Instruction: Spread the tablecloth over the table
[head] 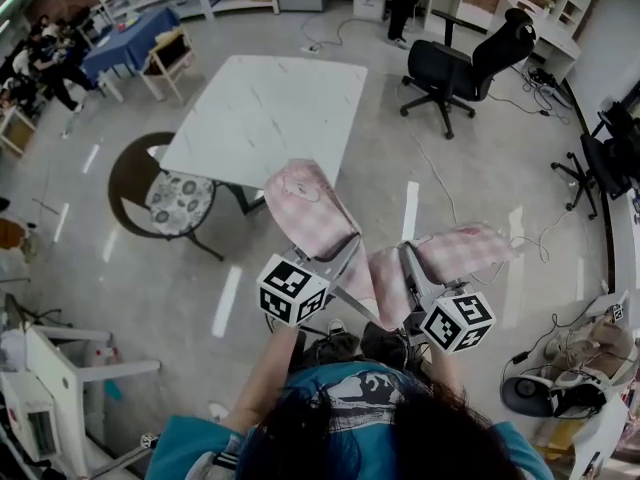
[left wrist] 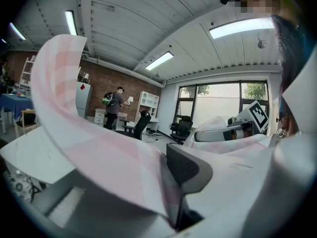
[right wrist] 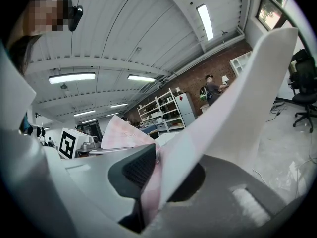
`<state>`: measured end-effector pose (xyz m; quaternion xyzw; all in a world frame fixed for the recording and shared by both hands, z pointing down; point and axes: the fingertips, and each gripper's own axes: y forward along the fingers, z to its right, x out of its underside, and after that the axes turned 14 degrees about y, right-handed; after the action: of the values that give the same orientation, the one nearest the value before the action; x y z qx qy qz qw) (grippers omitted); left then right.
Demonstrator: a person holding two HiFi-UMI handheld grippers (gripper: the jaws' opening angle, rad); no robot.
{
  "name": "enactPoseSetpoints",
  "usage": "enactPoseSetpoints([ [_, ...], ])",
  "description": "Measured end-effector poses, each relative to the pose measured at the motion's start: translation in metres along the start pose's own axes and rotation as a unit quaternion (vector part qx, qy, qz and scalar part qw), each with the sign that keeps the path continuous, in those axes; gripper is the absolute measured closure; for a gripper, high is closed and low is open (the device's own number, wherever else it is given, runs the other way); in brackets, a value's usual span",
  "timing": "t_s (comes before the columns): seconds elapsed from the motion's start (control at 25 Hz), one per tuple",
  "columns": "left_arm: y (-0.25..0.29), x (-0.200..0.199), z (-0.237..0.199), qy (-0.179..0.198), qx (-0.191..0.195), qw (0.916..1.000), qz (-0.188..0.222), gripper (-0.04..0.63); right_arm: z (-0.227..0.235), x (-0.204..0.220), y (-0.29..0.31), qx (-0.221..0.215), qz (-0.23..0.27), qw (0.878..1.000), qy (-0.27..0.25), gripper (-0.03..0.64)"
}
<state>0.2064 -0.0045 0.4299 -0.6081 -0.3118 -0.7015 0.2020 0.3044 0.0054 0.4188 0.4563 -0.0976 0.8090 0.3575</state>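
Jaws of left gripper (left wrist: 171, 182) and right gripper (right wrist: 152, 178) pinch the tablecloth (head: 310, 208); it looks light, limp, best held by corners

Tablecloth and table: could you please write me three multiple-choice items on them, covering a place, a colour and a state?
1. Where is the table in the head view?
A) covered by the tablecloth
B) bare, beyond the held tablecloth
C) out of view

2. What colour is the tablecloth?
A) blue
B) green
C) pink-and-white check

3. How do the left tool and the right tool stand?
A) both shut on the tablecloth
B) both open and empty
C) one shut, one open

Answers:
1 B, its white top lies uncovered ahead of the person.
2 C, pale pink squares show on the fabric.
3 A, each gripper view shows fabric pinched between the jaws.
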Motion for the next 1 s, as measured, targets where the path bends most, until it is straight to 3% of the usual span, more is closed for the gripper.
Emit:
enactPoseSetpoints([
  [0.28, 0.008, -0.01, -0.017, -0.01, 0.001, 0.9997, 0.024, 0.5, 0.007, -0.018, 0.014, 0.006, 0.007, 1.0, 0.003, 0.575],
  [0.52, 0.017, -0.052, -0.048, -0.011, 0.019, 0.9959, 0.087, 0.5, -0.009, -0.063, 0.028, -0.019, 0.063, 0.998, -0.009, 0.575],
  [1.0, 0.077, -0.126, -0.175, 0.101, 0.038, 0.987, 0.119, 0.499, 0.002, -0.162, 0.128, -0.031, 0.149, 0.985, -0.086, 0.575],
])
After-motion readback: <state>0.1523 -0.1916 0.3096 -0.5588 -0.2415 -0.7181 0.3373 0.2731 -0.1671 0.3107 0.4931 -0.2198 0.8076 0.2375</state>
